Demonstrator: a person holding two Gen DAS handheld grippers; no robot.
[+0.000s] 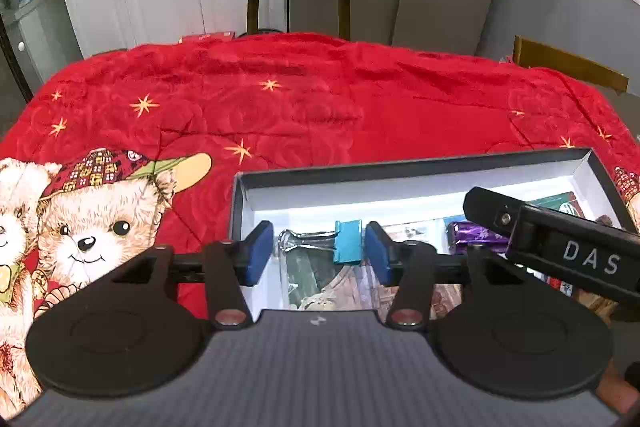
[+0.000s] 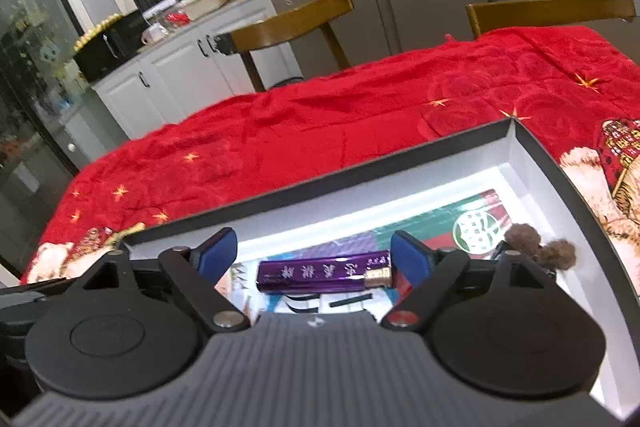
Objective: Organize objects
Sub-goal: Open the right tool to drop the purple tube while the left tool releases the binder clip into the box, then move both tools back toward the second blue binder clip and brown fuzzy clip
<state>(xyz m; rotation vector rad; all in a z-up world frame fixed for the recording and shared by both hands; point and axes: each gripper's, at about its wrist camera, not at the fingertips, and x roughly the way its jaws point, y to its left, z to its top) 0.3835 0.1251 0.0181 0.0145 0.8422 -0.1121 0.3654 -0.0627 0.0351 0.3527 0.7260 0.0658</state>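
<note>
Left gripper (image 1: 318, 253) fingers spread around blue metal binder clip (image 1: 347, 242), not pinching; right gripper (image 2: 314, 259) fingers spread, purple foil tube (image 2: 324, 275) between, untouched.

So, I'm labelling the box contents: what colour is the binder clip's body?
Light blue binder clip, silver wire handles; clearest in the left wrist view.

Even, bright indoor light. Glare whitens the box's inner wall (image 1: 400, 205) just beyond the claw. Fisheye bending curves the picture edges, with dark corners. The right wrist view is slightly soft; saturated red blanket (image 2: 320, 123).
</note>
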